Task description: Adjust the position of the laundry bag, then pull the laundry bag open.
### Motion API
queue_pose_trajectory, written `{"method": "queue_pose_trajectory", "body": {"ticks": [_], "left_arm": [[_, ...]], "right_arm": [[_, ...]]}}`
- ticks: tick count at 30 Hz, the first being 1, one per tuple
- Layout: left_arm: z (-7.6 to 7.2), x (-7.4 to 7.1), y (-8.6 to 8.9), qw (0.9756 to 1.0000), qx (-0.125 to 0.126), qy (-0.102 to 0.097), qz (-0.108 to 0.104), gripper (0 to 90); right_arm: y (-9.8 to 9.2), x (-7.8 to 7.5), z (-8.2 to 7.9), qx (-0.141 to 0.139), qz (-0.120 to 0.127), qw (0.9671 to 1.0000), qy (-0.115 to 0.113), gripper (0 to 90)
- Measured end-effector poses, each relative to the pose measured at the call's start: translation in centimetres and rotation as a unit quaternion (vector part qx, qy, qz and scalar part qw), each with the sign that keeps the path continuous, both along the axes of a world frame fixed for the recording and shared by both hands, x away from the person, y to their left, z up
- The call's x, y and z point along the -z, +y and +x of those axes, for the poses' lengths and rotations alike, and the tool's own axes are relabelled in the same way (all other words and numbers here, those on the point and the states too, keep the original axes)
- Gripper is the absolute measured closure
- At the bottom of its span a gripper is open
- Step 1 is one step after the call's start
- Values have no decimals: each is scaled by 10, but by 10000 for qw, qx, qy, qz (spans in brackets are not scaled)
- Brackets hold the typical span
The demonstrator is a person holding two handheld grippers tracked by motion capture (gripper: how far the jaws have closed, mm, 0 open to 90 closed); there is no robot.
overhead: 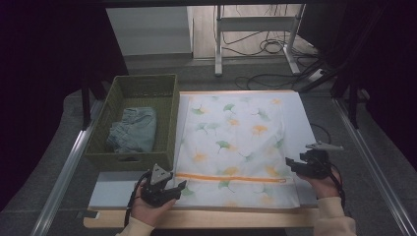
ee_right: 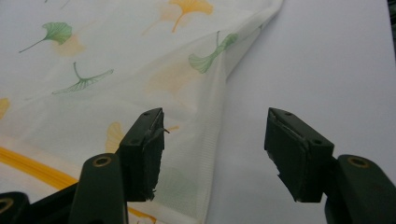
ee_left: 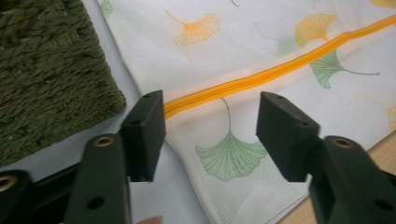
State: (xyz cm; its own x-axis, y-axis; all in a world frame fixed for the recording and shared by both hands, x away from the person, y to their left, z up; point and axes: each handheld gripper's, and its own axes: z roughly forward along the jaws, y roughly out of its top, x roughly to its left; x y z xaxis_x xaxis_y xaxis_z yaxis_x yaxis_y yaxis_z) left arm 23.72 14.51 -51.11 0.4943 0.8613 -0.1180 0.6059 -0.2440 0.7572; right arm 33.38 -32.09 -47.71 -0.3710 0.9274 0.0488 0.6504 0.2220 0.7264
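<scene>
Two matte black two-jaw grippers, left gripper (overhead: pixel 169 189) topped by a grey three-cornered plate, right gripper (overhead: pixel 295 164), with brass-ringed screw holes, blocky worn pads, trailing black cables, held by hands in cream knit sleeves (overhead: pixel 334 216)

count of things on the worktop
one white mesh laundry bag with ginkgo-leaf print and orange zip (overhead: pixel 231 142), one green woven basket (overhead: pixel 169 98), one folded pale-blue denim garment (overhead: pixel 134 130) inside it, two black handheld grippers.
</scene>
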Motion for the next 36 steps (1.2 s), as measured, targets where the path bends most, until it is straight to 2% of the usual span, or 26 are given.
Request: {"method": "queue_pose_trajectory", "body": {"ticks": [5, 11, 16, 25, 31, 35, 36], "left_arm": [[5, 0, 4, 9999, 66, 87, -84, 385], [12, -1, 7, 9992, 130, 214, -322, 374], [17, -1, 1, 9988, 240, 267, -320, 364], [17, -5, -8, 9979, 360, 305, -445, 351], [22, -11, -23, 9971, 488, 316, -487, 344], [28, -14, -38, 9969, 564, 334, -434, 345], [30, -15, -43, 9963, 617, 345, -479, 346]], "right_arm": [[3, 0, -3, -147, 12, 9999, 52, 368], [7, 2, -8, -409, 18, 9990, 182, 342], [5, 4, -14, -506, 0, 9985, 200, 330], [-8, 5, -31, -381, 178, 9991, 91, 327], [-15, 7, -35, -303, 265, 9991, 95, 334], [-20, 10, -34, -267, 324, 9990, 122, 343], [-20, 11, -34, -252, 315, 9991, 120, 349]]}}
